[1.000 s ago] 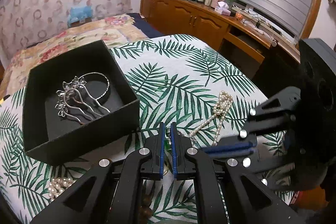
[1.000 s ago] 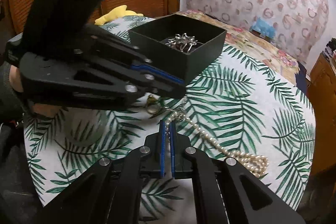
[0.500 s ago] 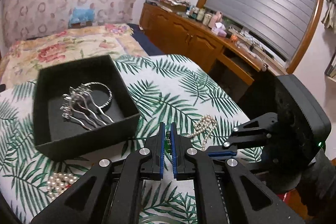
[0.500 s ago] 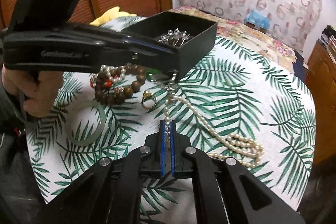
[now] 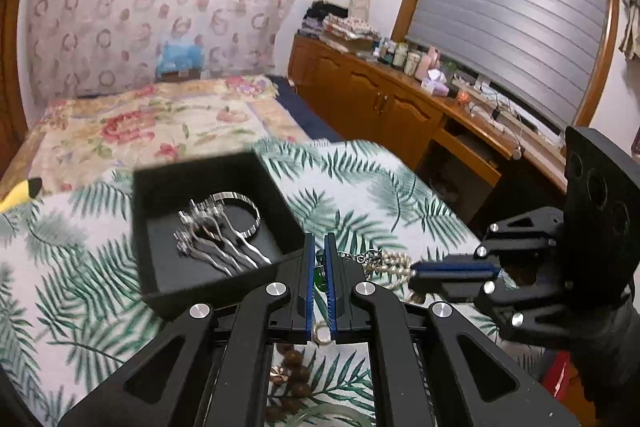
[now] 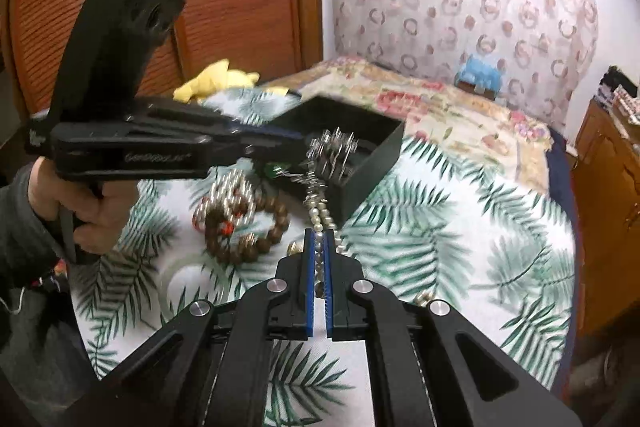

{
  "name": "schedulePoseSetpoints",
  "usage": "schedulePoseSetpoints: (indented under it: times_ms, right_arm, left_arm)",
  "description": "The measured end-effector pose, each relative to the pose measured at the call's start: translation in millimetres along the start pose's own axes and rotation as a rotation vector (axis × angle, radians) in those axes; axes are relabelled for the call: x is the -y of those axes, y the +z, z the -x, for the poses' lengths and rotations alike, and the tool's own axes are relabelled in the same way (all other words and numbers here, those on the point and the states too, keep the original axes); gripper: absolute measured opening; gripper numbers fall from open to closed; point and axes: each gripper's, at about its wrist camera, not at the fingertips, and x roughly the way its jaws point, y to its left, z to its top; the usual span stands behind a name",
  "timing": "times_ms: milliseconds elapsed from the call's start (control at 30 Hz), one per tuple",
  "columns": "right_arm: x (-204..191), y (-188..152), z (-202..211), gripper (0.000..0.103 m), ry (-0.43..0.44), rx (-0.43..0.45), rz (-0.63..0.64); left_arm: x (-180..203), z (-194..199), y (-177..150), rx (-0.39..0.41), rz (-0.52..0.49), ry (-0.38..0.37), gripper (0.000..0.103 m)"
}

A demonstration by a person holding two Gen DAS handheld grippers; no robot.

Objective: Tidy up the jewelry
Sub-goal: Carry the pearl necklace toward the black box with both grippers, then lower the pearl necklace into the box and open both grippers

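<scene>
A pearl necklace [image 6: 319,217] with a silver chain end and green pendant [image 5: 319,273] hangs lifted between both grippers. My left gripper [image 5: 319,247] is shut on the pendant end, next to the near right corner of the black box [image 5: 160,279]. My right gripper [image 6: 319,239] is shut on the pearl strand a little above the table; it also shows in the left wrist view [image 5: 416,273]. The box holds a silver hair comb [image 5: 216,245] and a silver bangle [image 5: 250,205]. The box shows in the right wrist view [image 6: 380,151] too.
A brown bead bracelet [image 6: 256,243] and a small pearl bracelet [image 6: 228,191] lie on the palm-leaf tablecloth [image 6: 440,227]. A gold ring [image 6: 295,247] lies near my right fingertips. A pale green bangle [image 6: 176,275] lies at left. A bed and wooden cabinets [image 5: 380,99] stand beyond.
Both grippers have risen with the necklace, lifting the pearls off the table. The left gripper has moved toward the box; the view of the room has tilted up.
</scene>
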Motion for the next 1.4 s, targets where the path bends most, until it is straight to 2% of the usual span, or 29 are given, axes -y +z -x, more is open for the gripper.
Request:
schedulePoseSetpoints:
  times_ms: [167, 233, 400, 500, 567, 633, 800, 1100, 1267, 1400]
  right_arm:
    - [-15, 17, 5, 0.005, 0.017, 0.006, 0.054]
    - [-19, 19, 7, 0.005, 0.025, 0.017, 0.058]
    - [-12, 34, 27, 0.004, -0.012, 0.082, 0.035]
    - [-13, 40, 32, 0.004, -0.027, 0.075, 0.061]
    - [-16, 39, 28, 0.004, -0.049, 0.046, 0.089]
    - [-12, 37, 27, 0.004, -0.053, 0.035, 0.076]
    - [-12, 53, 41, 0.004, -0.060, 0.109, 0.069]
    - [-13, 114, 69, 0.004, -0.076, 0.220, 0.121]
    - [-9, 147, 69, 0.004, -0.085, 0.258, 0.137]
    - [-2, 164, 61, 0.004, -0.059, 0.270, 0.130]
  left_arm:
    - [4, 22, 18, 0.065, -0.003, 0.002, 0.004]
    - [6, 25, 22, 0.079, -0.022, 0.029, 0.004]
    - [-1, 36, 30, 0.101, -0.016, 0.035, 0.004]
    - [0, 53, 42, 0.144, -0.027, 0.036, 0.003]
    - [0, 64, 49, 0.184, -0.038, 0.097, 0.000]
    - [-9, 75, 57, 0.210, -0.013, 0.100, 0.000]
    - [-13, 77, 60, 0.190, -0.038, 0.117, 0.000]
    - [-12, 68, 53, 0.144, -0.049, 0.102, 0.000]
    - [-18, 62, 56, 0.122, -0.055, 0.109, 0.000]
    - [-30, 53, 56, 0.096, -0.048, 0.129, 0.000]
